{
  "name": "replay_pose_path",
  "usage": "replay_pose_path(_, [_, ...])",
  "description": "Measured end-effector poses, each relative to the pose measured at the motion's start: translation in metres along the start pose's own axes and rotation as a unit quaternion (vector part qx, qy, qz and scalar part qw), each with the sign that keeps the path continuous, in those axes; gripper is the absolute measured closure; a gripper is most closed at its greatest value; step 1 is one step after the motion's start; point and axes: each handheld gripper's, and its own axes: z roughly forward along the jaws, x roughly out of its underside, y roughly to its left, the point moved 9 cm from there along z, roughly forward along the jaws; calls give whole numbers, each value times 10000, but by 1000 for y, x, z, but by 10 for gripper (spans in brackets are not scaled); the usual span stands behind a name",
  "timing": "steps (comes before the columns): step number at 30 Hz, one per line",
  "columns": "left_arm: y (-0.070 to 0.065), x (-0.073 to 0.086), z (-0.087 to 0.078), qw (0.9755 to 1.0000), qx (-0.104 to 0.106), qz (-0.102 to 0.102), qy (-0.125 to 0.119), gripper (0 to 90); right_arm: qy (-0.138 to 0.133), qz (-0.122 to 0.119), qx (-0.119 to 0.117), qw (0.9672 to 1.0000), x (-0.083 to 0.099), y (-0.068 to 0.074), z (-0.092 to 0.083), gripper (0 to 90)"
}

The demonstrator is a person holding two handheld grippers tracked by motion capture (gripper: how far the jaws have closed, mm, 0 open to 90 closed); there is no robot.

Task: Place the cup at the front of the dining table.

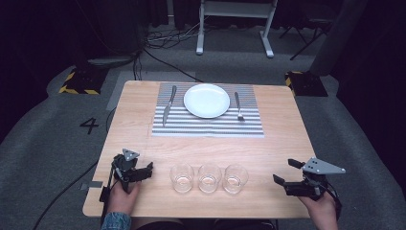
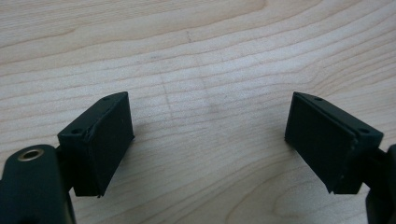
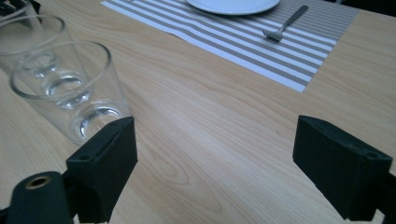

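High view: left gripper [image 1: 143,168] and right gripper [image 1: 283,173] rest low on the table [image 1: 282,139], both spread wide and empty. Three glasses [image 1: 209,178] stand between them; plate [image 1: 207,100], knife [image 1: 169,104] and fork [image 1: 238,106] lie well beyond.

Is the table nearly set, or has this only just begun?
Partly set, it seems. Done: the plate sits on the striped mat, with the knife on its left and the fork on its right. In hand: nothing; the left gripper and right gripper are open and empty. Probably left: three glasses wait in a row at the near edge.
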Motion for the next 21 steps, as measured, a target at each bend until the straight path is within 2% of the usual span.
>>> replay_pose_path(6, [0,0,0,10000,1,0,0,154,-86,-91,-116,9999,-9,11,-4,141])
replay_pose_path(11, [0,0,0,10000,0,-1,-1,154,-119,-122,-27,9999,-13,13,-6,138])
replay_pose_path(14, [0,0,0,10000,0,-3,-5,154,-137,-24,-170,9998,-15,18,-3,133])
replay_pose_path(21, [0,0,0,10000,0,1,-3,154,-135,-116,-397,9991,-22,33,3,131])
